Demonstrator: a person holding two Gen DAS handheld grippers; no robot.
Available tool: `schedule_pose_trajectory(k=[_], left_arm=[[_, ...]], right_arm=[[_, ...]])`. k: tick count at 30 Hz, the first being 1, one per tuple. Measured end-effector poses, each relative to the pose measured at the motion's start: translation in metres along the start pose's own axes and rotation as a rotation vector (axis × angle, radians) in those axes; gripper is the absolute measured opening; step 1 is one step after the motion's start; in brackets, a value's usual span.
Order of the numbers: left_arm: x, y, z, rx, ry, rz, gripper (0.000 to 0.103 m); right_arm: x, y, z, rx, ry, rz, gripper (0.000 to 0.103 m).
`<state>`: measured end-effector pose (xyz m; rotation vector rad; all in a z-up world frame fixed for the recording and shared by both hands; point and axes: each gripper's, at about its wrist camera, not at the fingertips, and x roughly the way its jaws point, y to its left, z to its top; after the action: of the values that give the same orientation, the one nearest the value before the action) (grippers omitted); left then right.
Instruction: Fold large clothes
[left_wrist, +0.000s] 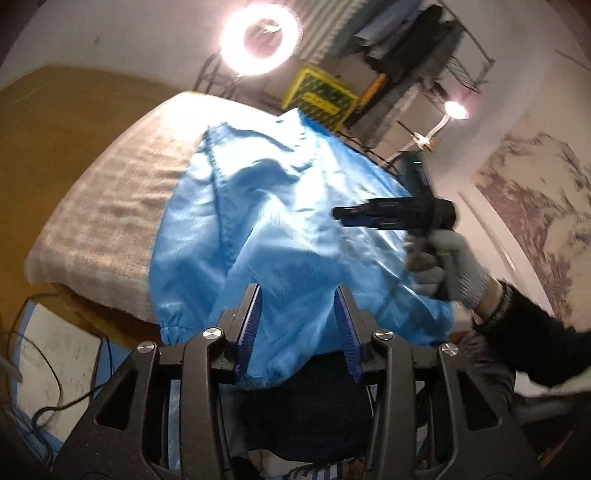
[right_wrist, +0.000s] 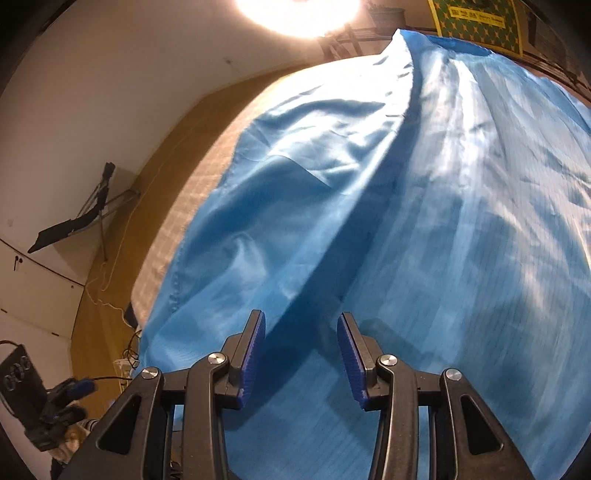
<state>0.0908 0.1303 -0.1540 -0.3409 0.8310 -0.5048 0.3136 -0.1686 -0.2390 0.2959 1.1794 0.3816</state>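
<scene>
- Left fingers (left_wrist: 299, 295) are spread, released, nothing pinched between them.
- Right fingers (right_wrist: 301, 321) are also apart, hovering over cloth, grasping nothing.
- Blue garment (left_wrist: 280, 221) lies spread on the padded table (left_wrist: 103, 221), its cuffed edge hanging over the near side.

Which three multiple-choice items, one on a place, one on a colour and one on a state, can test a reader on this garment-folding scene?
1. Where does the shiny blue fabric garment lie?
A. on the pale padded table
B. on the floor
C. on a hanger

2. What colour are the ribbed pads of the right gripper?
A. red
B. blue
C. white

3. How do the jaws of the left gripper stand?
A. shut on the garment
B. apart
C. out of view

Answers:
1 A, the garment spreads over the table.
2 B, both pads show blue.
3 B, a gap shows between the pads.
</scene>
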Motion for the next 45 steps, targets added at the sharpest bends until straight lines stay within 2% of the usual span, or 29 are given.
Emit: schedule_pose_trajectory(k=[2, 4, 8, 11, 16, 17, 18, 20, 22, 24, 25, 27, 28, 32, 34, 36, 38, 39, 40, 42, 44, 45], left_arm=[[-0.002, -0.008, 0.004, 0.048, -0.001, 0.062, 0.054], [0.009, -0.007, 0.016, 0.040, 0.022, 0.081, 0.054], [0.054, 0.015, 0.056, -0.048, 0.038, 0.137, 0.054], [0.102, 0.042, 0.082, -0.148, 0.088, 0.146, 0.054], [0.149, 0.081, 0.086, -0.301, 0.150, 0.126, 0.053], [0.154, 0.087, 0.085, -0.332, 0.159, 0.113, 0.045], [0.159, 0.093, 0.085, -0.363, 0.165, 0.097, 0.026], [0.166, 0.101, 0.087, -0.410, 0.176, 0.083, 0.001], [0.167, 0.104, 0.091, -0.420, 0.157, 0.089, 0.001], [0.165, 0.100, 0.098, -0.372, 0.136, 0.146, 0.000], [0.164, 0.099, 0.102, -0.355, 0.125, 0.164, 0.000], [0.161, 0.102, 0.110, -0.343, 0.099, 0.191, 0.000], [0.160, 0.105, 0.112, -0.345, 0.088, 0.206, 0.000], [0.159, 0.123, 0.120, -0.310, 0.080, 0.358, 0.000], [0.162, 0.131, 0.116, -0.329, 0.116, 0.339, 0.000], [0.164, 0.134, 0.109, -0.344, 0.155, 0.288, 0.000], [0.162, 0.132, 0.107, -0.339, 0.169, 0.244, 0.000], [0.158, 0.131, 0.109, -0.332, 0.160, 0.256, 0.001], [0.154, 0.130, 0.112, -0.331, 0.141, 0.266, 0.003], [0.145, 0.134, 0.117, -0.370, 0.094, 0.248, 0.018], [0.146, 0.142, 0.125, -0.427, 0.079, 0.209, 0.024], [0.148, 0.146, 0.130, -0.446, 0.080, 0.190, 0.024]], right_arm=[[0.001, -0.006, -0.001, 0.013, 0.003, -0.010, 0.043], [0.002, -0.012, -0.001, 0.036, 0.003, 0.012, 0.043], [0.002, -0.011, -0.005, 0.060, 0.008, 0.043, 0.041], [0.000, -0.005, -0.011, 0.048, 0.014, 0.052, 0.040], [-0.003, -0.002, -0.025, 0.033, 0.040, 0.077, 0.040], [-0.004, -0.003, -0.028, 0.031, 0.046, 0.087, 0.040], [-0.004, -0.004, -0.030, 0.027, 0.053, 0.097, 0.040], [-0.001, -0.005, -0.036, 0.014, 0.071, 0.100, 0.037], [0.005, -0.006, -0.039, 0.011, 0.092, 0.109, 0.029], [0.014, -0.005, -0.041, 0.017, 0.114, 0.141, 0.021], [0.017, -0.004, -0.040, 0.019, 0.119, 0.151, 0.013], [0.024, 0.001, -0.037, 0.019, 0.126, 0.169, 0.006], [0.028, 0.004, -0.036, 0.018, 0.127, 0.174, 0.004], [0.037, 0.017, -0.028, 0.014, 0.118, 0.187, 0.000], [0.040, 0.024, -0.027, 0.007, 0.124, 0.202, 0.000], [0.043, 0.031, -0.027, -0.021, 0.133, 0.162, 0.000], [0.044, 0.035, -0.031, -0.047, 0.148, 0.139, 0.000], [0.044, 0.036, -0.030, -0.050, 0.149, 0.130, 0.000], [0.041, 0.036, -0.031, -0.045, 0.144, 0.130, 0.002], [0.034, 0.037, -0.031, -0.037, 0.130, 0.146, 0.003], [0.023, 0.044, -0.031, -0.070, 0.087, 0.150, 0.007], [0.017, 0.049, -0.031, -0.092, 0.059, 0.161, 0.014]])
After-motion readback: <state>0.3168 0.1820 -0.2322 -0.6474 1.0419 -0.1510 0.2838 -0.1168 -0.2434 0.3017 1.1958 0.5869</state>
